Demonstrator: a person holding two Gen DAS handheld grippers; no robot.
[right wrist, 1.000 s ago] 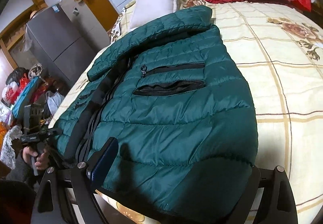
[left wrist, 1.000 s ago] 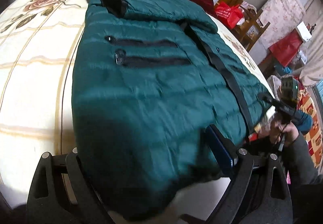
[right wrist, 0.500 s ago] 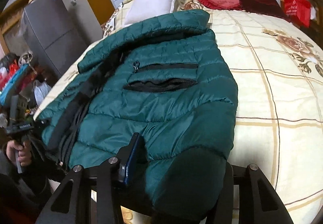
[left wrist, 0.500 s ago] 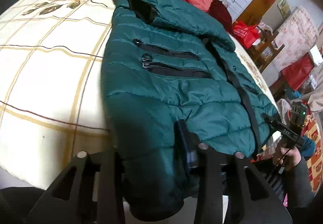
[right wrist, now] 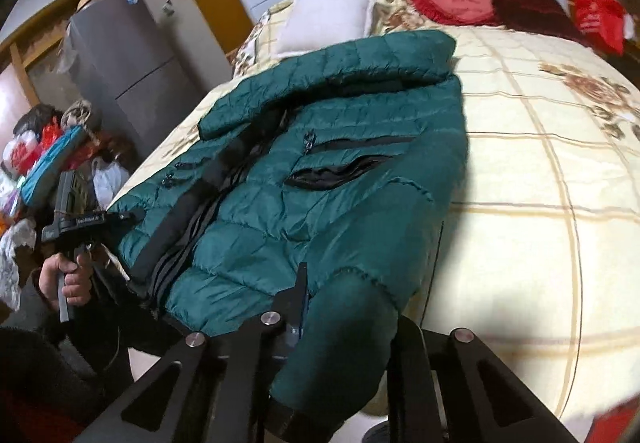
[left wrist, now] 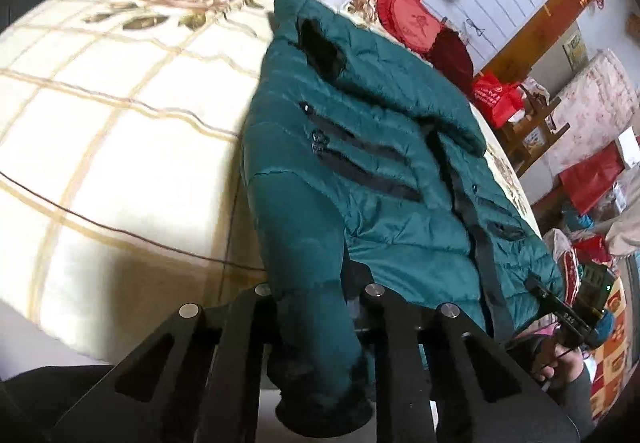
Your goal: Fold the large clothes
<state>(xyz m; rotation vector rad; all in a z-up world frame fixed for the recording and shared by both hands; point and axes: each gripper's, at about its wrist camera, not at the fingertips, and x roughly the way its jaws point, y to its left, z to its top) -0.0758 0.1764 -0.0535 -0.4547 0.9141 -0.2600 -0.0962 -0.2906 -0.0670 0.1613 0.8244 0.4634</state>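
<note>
jacket (left wrist: 360, 179) laid flat on bed (left wrist: 120, 147) | hem clamped by left claw (left wrist: 320, 307) and right claw (right wrist: 344, 323), lower frame | probably for folding upward

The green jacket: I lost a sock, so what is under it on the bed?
Under the green jacket only the cream checked bedspread shows, around its edges. Whatever lies beneath the jacket's body is covered and cannot be seen.

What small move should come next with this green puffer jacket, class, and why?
Probably lift both corners and carry them toward the collar. The left gripper and right gripper are each shut on the hem of the green puffer jacket, which lies flat, unfolded, on the bedspread.
</note>
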